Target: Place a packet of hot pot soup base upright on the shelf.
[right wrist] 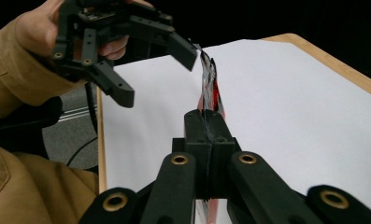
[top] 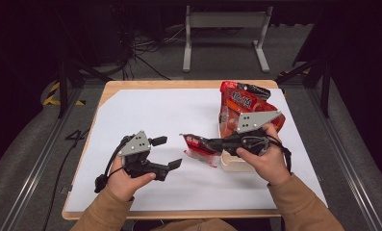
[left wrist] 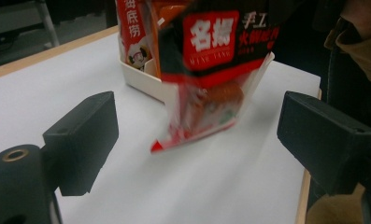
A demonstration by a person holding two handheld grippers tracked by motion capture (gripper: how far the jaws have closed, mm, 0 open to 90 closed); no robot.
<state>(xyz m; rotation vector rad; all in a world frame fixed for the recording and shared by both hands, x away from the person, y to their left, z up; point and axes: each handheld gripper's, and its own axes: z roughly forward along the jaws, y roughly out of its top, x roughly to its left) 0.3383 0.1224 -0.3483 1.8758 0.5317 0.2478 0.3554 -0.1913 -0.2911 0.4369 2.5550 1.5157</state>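
1. High view: the right gripper (top: 215, 143) sits right of centre in the frame, its jaws pressed together on one edge of a red snack packet (top: 198, 147), which sticks out leftward from the jaws just above the white sheet.
2. In the right gripper view the two black jaws meet flat at the frame's lower middle, with the thin red packet (right wrist: 210, 86) pinched between them and rising edge-on towards the upper middle.
3. The left gripper (top: 165, 152) lies lower left of centre in the high view, its jaws spread wide with nothing between the pads; its jaw tips point right, towards the packet, and stand apart from it.
4. In the left gripper view the two black jaws stand at the left and right edges of the frame, and the packet (left wrist: 206, 93) hangs between and beyond them, blurred, with white characters on a red panel.
5. Behind the right gripper in the high view, a cream tray (top: 234, 164) holds more red packets (top: 244, 103), reaching up to the upper right of the table.
6. A white sheet (top: 155, 110) covers most of the wooden table (top: 112, 86).
7. Both hands come in from the bottom edge in tan sleeves (top: 304, 202).
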